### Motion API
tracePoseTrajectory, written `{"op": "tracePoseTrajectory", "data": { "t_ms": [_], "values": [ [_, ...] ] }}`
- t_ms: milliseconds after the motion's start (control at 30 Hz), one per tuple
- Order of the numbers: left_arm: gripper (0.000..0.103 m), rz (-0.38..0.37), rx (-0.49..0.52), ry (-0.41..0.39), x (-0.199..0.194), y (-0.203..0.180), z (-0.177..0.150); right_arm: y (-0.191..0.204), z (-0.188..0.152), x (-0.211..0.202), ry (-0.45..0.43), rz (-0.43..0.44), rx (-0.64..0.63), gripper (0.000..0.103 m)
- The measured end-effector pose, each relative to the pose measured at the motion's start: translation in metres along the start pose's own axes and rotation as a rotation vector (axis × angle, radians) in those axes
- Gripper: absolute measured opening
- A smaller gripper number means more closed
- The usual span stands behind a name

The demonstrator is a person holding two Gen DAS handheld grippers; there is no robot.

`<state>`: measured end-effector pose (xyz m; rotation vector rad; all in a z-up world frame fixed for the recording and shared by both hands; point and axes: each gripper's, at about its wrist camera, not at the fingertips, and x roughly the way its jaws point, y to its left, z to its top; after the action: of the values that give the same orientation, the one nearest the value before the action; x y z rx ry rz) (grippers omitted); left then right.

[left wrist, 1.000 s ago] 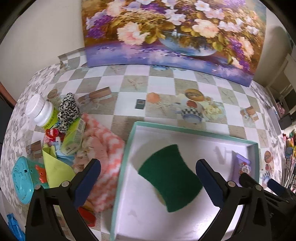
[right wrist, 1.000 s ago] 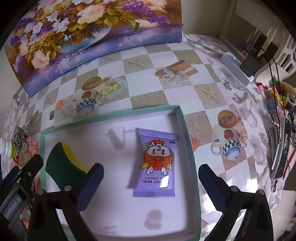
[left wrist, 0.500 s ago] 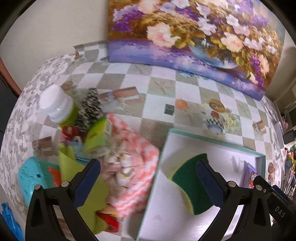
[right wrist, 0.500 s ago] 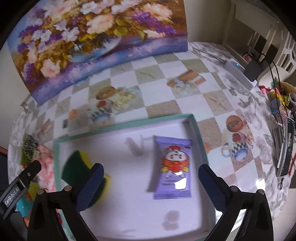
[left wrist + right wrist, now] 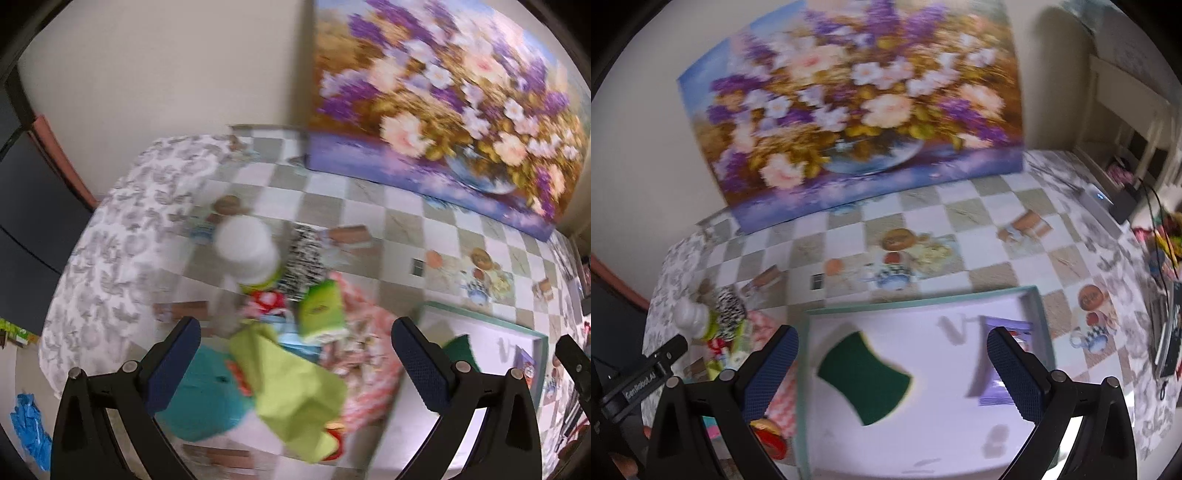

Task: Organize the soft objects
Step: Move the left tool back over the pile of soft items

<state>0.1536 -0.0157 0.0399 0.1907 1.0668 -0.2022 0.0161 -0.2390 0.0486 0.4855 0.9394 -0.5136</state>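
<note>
- Hovering left claw (image 5: 295, 363), jaws spread, empty; lime cloth (image 5: 295, 391) right between the tips, pink checked towel (image 5: 369, 369) just right
- Right claw (image 5: 892, 369) spread too, idle; sponge (image 5: 862, 376) sits between its tips in tray (image 5: 916, 302)
- Drop straight, pinch cloth only; avoid bottle (image 5: 247, 251) ahead

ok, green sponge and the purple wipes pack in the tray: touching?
Apart. The right wrist view shows bare white tray floor between the green sponge and the purple wipes pack.

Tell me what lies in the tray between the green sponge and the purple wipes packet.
Nothing: in the right wrist view, bare white tray floor separates the green sponge from the wipes packet.
</note>
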Motion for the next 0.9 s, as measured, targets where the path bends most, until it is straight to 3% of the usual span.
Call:
{"op": "tracePoseTrajectory", "data": {
  "t_ms": [167, 400, 633, 900],
  "values": [
    [0.103, 0.052, -0.042, -0.001, 0.001, 0.034, 0.001, 0.042, -0.01, 0.011, 0.038, 0.058, -0.088, 0.103],
    [0.103, 0.087, -0.089, 0.07, 0.028, 0.069, -0.003, 0.094, -0.034, 0.042, 0.118, 0.107, -0.191, 0.103],
    [0.103, 0.063, -0.066, 0.145, 0.058, 0.065, -0.008, 0.106, -0.049, 0.077, 0.202, 0.097, -0.198, 0.103],
    [0.102, 0.06, -0.03, 0.169, 0.078, 0.047, -0.009, 0.106, -0.048, 0.1, 0.242, 0.095, -0.183, 0.103]
  ]
}}
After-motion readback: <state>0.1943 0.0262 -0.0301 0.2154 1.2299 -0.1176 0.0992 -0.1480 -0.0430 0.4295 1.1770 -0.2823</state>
